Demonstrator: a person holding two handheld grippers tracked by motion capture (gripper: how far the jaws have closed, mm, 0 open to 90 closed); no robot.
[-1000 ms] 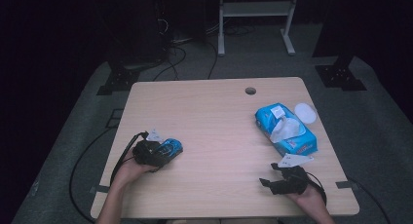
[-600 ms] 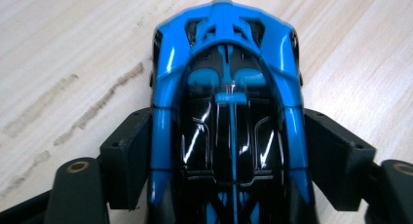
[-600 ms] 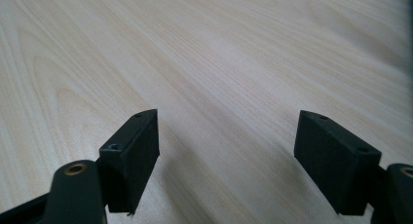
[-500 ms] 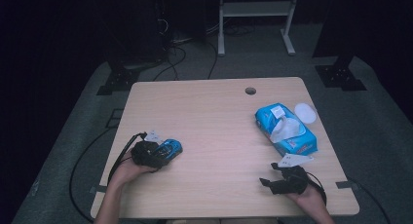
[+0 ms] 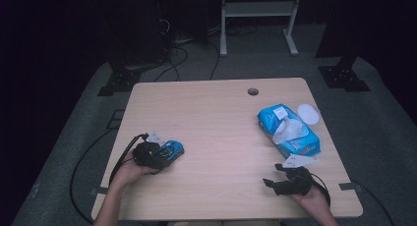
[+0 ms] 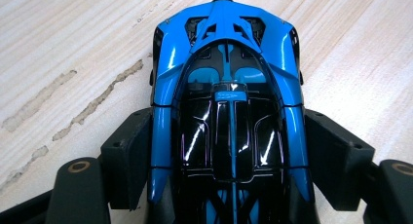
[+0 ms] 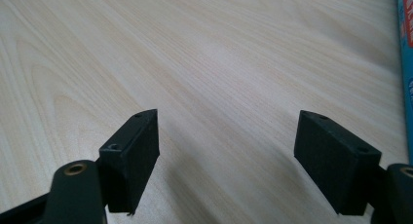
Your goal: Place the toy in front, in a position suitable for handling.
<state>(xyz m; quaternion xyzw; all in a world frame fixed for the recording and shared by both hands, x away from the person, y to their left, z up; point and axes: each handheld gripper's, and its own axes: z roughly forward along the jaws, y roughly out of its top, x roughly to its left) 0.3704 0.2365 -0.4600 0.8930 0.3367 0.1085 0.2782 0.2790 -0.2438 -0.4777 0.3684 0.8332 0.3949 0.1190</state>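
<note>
Your left tool (image 5: 164, 154) grips the blue toy car (image 5: 172, 149), and your right tool (image 5: 276, 179) stands wide open with nothing between its jaws.

Biggest of all, the tabletop (image 5: 216, 123) is pale wood grain with a small round hole (image 5: 253, 91) near its far edge. Dark cables (image 5: 184, 56) run over the grey floor (image 5: 74, 137) beyond it, near the legs of a white stand (image 5: 255, 19).

On the right side of the tabletop lies a blue pack of wipes (image 5: 289, 130), a white tissue (image 5: 287, 130) poking out of its top. A round white lid (image 5: 308, 111) lies just beside its far corner. In the right gripper view, the pack's blue edge (image 7: 405, 63) shows at the far right, well apart from the open jaws.

You hold the left tool near the front left corner of the tabletop. In the left gripper view, the car (image 6: 229, 112) sits on the wood (image 6: 73, 48), one black jaw against each flank, its glossy black roof between them and its blue end pointing away from you.

Your right tool sits low near the front right corner, just in front of the wipes, over bare wood (image 7: 195, 63).
</note>
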